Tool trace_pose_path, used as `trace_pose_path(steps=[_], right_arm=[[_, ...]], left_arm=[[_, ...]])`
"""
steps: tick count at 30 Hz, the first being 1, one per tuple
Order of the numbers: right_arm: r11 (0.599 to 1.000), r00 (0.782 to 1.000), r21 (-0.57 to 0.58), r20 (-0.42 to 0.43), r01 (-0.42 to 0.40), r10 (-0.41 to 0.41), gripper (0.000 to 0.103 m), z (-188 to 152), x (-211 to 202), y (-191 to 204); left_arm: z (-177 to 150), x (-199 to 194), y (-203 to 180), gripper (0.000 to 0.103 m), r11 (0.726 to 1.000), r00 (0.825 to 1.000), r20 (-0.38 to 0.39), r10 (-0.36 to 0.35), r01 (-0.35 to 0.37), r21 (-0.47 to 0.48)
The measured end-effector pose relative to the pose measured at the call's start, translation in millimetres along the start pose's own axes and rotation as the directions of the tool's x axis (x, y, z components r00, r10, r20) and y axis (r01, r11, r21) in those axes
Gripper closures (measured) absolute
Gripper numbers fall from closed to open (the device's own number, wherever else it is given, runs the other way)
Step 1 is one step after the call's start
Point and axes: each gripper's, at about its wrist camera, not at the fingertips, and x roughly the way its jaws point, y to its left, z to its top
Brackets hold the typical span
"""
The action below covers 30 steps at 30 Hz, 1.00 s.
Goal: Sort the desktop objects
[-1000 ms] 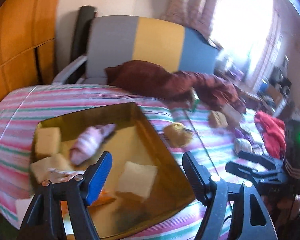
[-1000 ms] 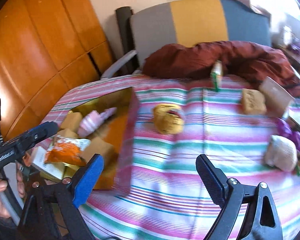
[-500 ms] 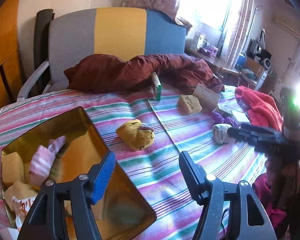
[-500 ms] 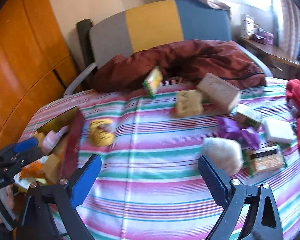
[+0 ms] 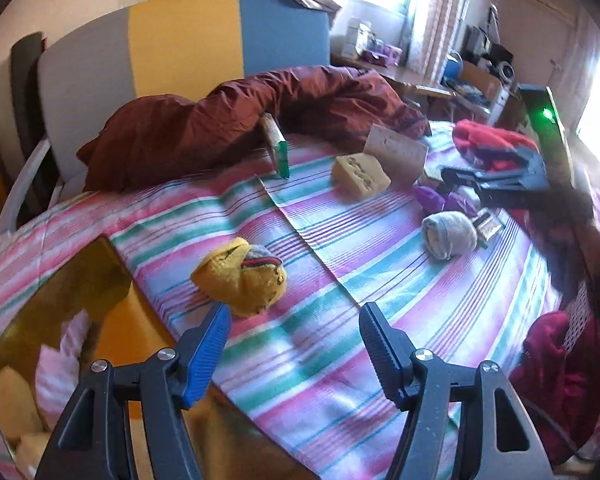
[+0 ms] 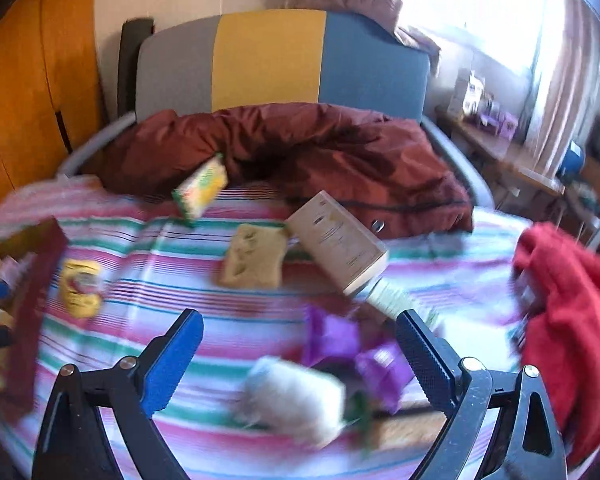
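Note:
My left gripper (image 5: 294, 344) is open and empty above the striped cloth, just right of the gold box (image 5: 80, 292), which holds a pink sock and tan sponges. A yellow rolled sock (image 5: 240, 278) lies just beyond its left finger. My right gripper (image 6: 300, 356) is open and empty over a grey-white rolled sock (image 6: 296, 396) and purple wrappers (image 6: 332, 338). The grey sock also shows in the left wrist view (image 5: 450, 234). A tan sponge (image 6: 254, 258), a beige box (image 6: 338, 238) and a yellow-green carton (image 6: 200, 190) lie farther back.
A maroon jacket (image 6: 300, 152) is heaped at the table's far side against a grey, yellow and blue chair back (image 6: 276, 64). Red clothing (image 6: 572, 312) lies at the right. The gold box edge (image 6: 32, 272) is at the left.
Both grippers have swung right, away from the gold box. The left one now points at the yellow sock; the right one now hangs over the grey sock and purple wrappers. Both stay open.

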Motion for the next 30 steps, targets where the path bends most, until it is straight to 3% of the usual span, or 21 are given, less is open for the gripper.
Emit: trace_pose_path(steps=[6,11,22,27,29,30], right_arm=[[0.967,0.992,-0.229,-0.022,0.116,-0.124,0.006,13.9,38.7,1.3],[0.925,0.983,-0.352,-0.050,0.147,-0.176,0.006,23.7,65.4,-2.1],[0.894,0.978,-0.429,-0.098,0.128,-0.187,0.006,38.5,100.6,-11.0],[0.881,0.974,-0.461,-0.133,0.103,-0.183,0.022,37.9,115.8,-2.7],[0.878,0.972,-0.466,-0.130,0.112,-0.193,0.042,37.0,118.1,0.3],[0.882,0.972,-0.459,-0.136,0.111,-0.193,0.045,36.9,119.5,1.2]], left_arm=[[18.0,24.6,9.0,0.035,0.998,0.999,-0.044,-0.005,0.007,0.060],[29.7,49.5,16.5,0.035,0.991,0.994,-0.101,0.031,-0.018,0.129],[35.3,91.0,29.0,0.035,0.984,0.978,-0.200,0.053,-0.017,0.180],[39.2,102.0,31.6,0.037,0.982,0.975,-0.212,0.069,-0.030,0.186],[40.9,105.2,32.5,0.037,0.982,0.974,-0.214,0.071,-0.030,0.189],[41.9,107.6,34.0,0.036,0.982,0.973,-0.217,0.071,-0.031,0.185]])
